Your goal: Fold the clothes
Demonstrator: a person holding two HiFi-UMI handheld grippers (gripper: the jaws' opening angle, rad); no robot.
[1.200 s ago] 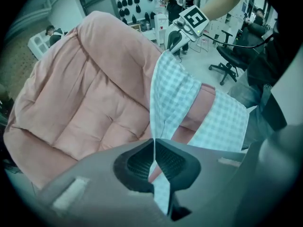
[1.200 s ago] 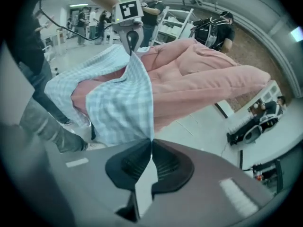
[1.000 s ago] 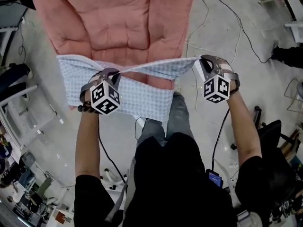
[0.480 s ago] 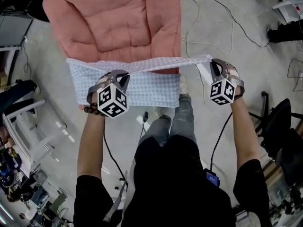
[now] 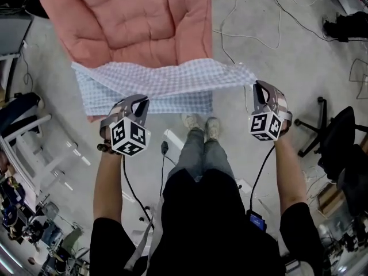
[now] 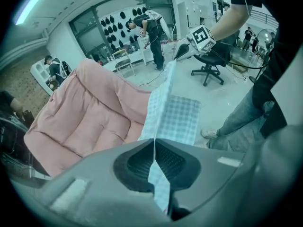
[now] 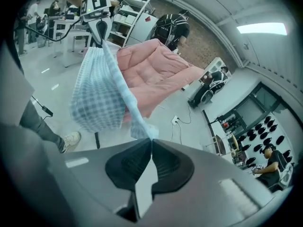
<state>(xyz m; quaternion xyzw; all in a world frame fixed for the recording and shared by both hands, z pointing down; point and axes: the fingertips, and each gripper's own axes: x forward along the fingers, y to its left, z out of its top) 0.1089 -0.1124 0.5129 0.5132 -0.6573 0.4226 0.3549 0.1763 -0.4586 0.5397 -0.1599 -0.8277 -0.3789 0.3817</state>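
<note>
The blue-and-white checked cloth [image 5: 161, 79] hangs in the air above the floor, stretched between the two grippers just in front of the pink quilted cushion [image 5: 132, 22]. The left gripper [image 5: 142, 99] is clamped on its near edge. The right gripper [image 5: 257, 86] pinches the opposite corner, jaws closed on fabric.
</note>
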